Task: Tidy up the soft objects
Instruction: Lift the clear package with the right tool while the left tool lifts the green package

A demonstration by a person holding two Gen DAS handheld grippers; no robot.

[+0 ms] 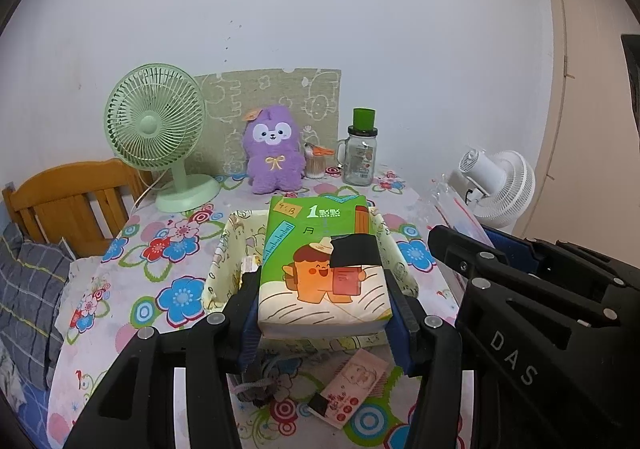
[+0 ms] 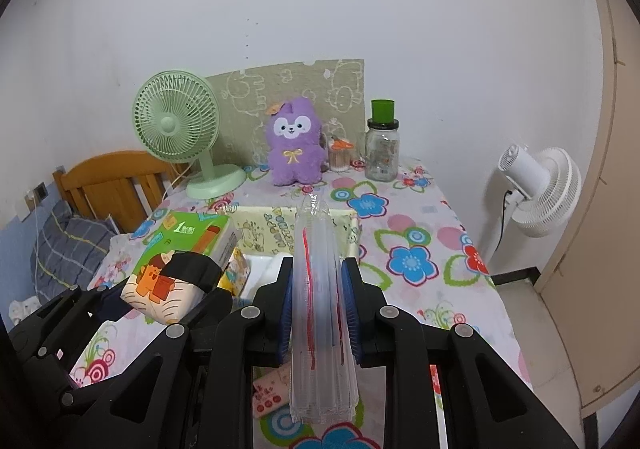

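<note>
- Left claw [image 1: 324, 313] is clamped on the green tissue pack [image 1: 322, 261], pads squeezing its two long sides, so it's held level over the fabric bin [image 1: 224, 269] and not resting on anything.
- Right claw [image 2: 316, 309] is pinched tight on a folded stack of clear plastic bags [image 2: 318, 289], edge-up between the pads. Gripping it on the flat faces keeps the floppy stuff from fanning out, I'd guess.
- Both loads hang above the flowered tablecloth [image 2: 420, 249], side by side, with the bin right under and ahead of them, so it looks like that's where they're headed.
- Bin contents: in the right wrist view there's a white thing and a small yellow pack [image 2: 236, 269] down inside, but my own claws block most of it, so I can't say what else is in there.
- Small pink tissue packet [image 1: 352, 385] lies on the cloth just near the bin, not in it yet.
- Purple plush [image 1: 272, 153] sits upright at the back against the wall board, between the green fan [image 1: 154, 129] and the glass jar [image 1: 360, 157]. Well apart from the bin, untouched.
- Jar looks empty, green lid on.
</note>
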